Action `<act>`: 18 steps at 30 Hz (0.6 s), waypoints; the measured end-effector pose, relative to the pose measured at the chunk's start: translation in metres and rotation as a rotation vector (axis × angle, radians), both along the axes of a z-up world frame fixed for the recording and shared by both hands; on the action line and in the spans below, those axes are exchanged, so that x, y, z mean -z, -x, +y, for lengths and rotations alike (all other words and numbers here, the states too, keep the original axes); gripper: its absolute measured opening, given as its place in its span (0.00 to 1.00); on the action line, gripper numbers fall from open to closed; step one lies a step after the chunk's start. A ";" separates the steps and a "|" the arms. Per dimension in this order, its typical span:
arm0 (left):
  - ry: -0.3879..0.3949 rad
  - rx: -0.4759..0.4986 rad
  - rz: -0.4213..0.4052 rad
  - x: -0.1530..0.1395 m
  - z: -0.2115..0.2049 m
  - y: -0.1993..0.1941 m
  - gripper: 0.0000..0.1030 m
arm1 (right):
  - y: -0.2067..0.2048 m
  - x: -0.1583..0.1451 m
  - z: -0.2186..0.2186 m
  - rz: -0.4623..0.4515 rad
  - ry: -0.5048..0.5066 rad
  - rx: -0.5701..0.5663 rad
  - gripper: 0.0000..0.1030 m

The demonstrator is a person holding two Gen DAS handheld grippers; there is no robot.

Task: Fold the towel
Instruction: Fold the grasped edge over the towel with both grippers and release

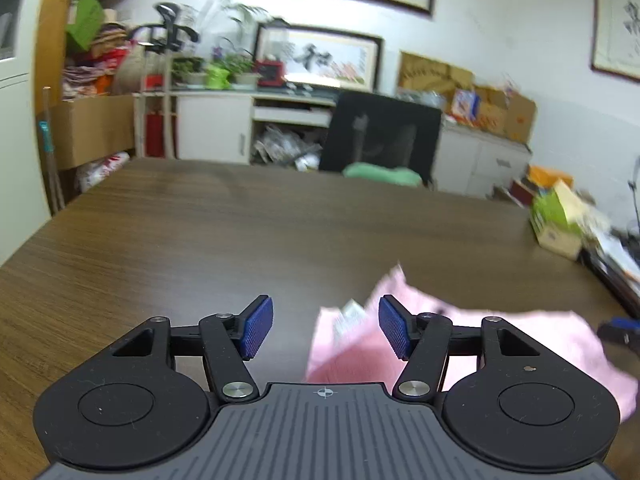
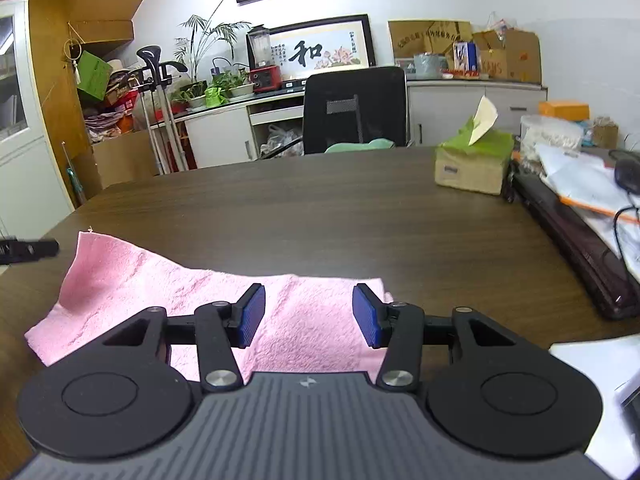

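Observation:
A pink towel (image 2: 160, 292) lies rumpled on the dark wooden table (image 2: 320, 216), with a far-left corner sticking up. In the left wrist view the towel (image 1: 500, 332) lies to the right, with a white label near its left edge. My left gripper (image 1: 326, 328) is open and empty, above the towel's left edge. My right gripper (image 2: 308, 316) is open and empty, above the towel's right part. The other gripper shows as a dark shape at the far left of the right wrist view (image 2: 24, 250).
A tissue box (image 2: 474, 164) stands at the table's far right. Papers, a laptop and cables (image 2: 580, 216) line the right edge. A black office chair (image 2: 356, 108) with a green cushion stands behind the table. Cabinets and boxes line the back wall.

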State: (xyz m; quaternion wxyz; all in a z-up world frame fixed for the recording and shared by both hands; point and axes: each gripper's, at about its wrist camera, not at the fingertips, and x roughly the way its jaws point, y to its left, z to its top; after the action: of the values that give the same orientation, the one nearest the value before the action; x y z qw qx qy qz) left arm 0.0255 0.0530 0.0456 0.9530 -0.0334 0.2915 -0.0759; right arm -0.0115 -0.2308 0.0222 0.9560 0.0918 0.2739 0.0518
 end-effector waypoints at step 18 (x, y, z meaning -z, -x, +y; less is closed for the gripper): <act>0.017 -0.042 0.149 0.032 0.019 -0.030 0.58 | 0.002 0.018 0.028 0.084 0.060 -0.160 0.78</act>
State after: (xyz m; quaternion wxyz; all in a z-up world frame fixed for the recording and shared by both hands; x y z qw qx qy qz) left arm 0.0555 0.0716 0.0136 0.9297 -0.0529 0.3601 -0.0558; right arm -0.0131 -0.2025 0.0037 0.9388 0.0428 0.3216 0.1157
